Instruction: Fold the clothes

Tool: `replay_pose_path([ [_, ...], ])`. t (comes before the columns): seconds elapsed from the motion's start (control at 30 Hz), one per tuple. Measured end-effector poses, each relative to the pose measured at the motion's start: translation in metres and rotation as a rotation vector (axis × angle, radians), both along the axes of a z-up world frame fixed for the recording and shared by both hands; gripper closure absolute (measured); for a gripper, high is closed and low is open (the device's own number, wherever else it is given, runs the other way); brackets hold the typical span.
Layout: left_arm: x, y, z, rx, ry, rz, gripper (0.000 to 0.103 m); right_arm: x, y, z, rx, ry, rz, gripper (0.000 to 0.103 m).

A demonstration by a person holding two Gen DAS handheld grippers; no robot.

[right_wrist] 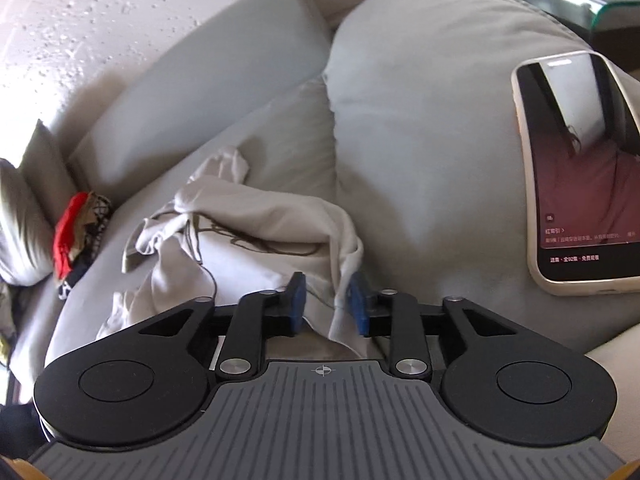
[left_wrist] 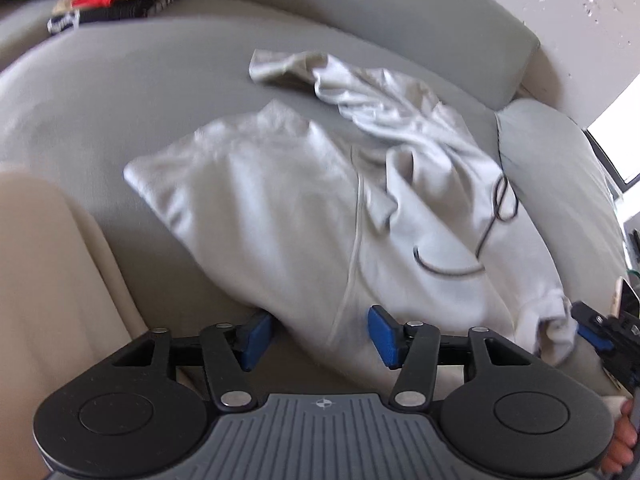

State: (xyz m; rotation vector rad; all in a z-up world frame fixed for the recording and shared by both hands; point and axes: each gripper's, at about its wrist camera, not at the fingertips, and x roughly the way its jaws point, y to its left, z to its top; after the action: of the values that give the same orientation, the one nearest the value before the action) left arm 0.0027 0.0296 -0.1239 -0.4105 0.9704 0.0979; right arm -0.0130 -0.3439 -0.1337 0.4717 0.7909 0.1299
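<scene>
The left gripper (left_wrist: pixel 320 330) stands apart around the near hem of the crumpled white cotton sweatshirt (left_wrist: pixel 304 208) on the grey sofa seat (left_wrist: pixel 120 92). The right gripper (right_wrist: pixel 328 302) straddles a sweatshirt fold, partly spread; contact unclear. A cream-cased phone (right_wrist: pixel 580 172) rests on the armrest.

I am over a grey sofa (left_wrist: pixel 120 92), its back cushion (left_wrist: pixel 380 12) running toward my twelve o'clock. Behind it stands a rough white plastered wall (right_wrist: pixel 80 12), brightly sunlit. A plump grey armrest (right_wrist: pixel 420 120) bulges at my two o'clock. Past it, a glass tabletop (right_wrist: pixel 592 4) shows. A bright window (left_wrist: pixel 616 148) glows at three o'clock.
</scene>
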Motion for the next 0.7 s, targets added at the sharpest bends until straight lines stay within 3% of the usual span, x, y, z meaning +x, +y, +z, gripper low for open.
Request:
replay_pose_path([
  [0.1, 0.013, 0.002, 0.003, 0.069, -0.018, 0.051, 0.074, 0.001, 0.001, -0.001, 0.026, -0.005, -0.010, 0.071],
  [0.17, 0.024, 0.002, 0.003, 0.124, -0.027, 0.066, 0.099, 0.002, -0.001, -0.002, 0.047, -0.006, -0.015, 0.071],
  [0.2, 0.030, 0.001, 0.004, 0.152, -0.031, 0.073, 0.103, 0.002, -0.001, -0.004, 0.053, -0.007, -0.018, 0.071],
  [0.33, 0.041, 0.013, 0.032, 0.247, -0.139, 0.090, 0.103, 0.002, -0.001, -0.004, 0.066, -0.020, -0.013, 0.071],
  [0.43, 0.046, 0.041, 0.056, 0.336, -0.198, 0.174, 0.103, 0.005, 0.003, -0.006, 0.069, -0.001, 0.011, 0.069],
  [0.57, 0.052, 0.075, 0.058, 0.358, -0.131, 0.241, 0.100, 0.011, 0.017, -0.010, 0.060, 0.024, 0.060, 0.055],
  [0.63, 0.049, 0.079, 0.052, 0.349, -0.080, 0.248, 0.093, 0.012, 0.023, -0.010, 0.041, 0.023, 0.082, 0.054],
  [0.67, 0.044, 0.077, 0.049, 0.335, -0.065, 0.240, 0.088, 0.012, 0.025, -0.010, 0.032, 0.023, 0.089, 0.054],
  [0.7, 0.039, 0.075, 0.046, 0.317, -0.051, 0.229, 0.075, 0.012, 0.026, -0.010, 0.033, 0.027, 0.090, 0.054],
])
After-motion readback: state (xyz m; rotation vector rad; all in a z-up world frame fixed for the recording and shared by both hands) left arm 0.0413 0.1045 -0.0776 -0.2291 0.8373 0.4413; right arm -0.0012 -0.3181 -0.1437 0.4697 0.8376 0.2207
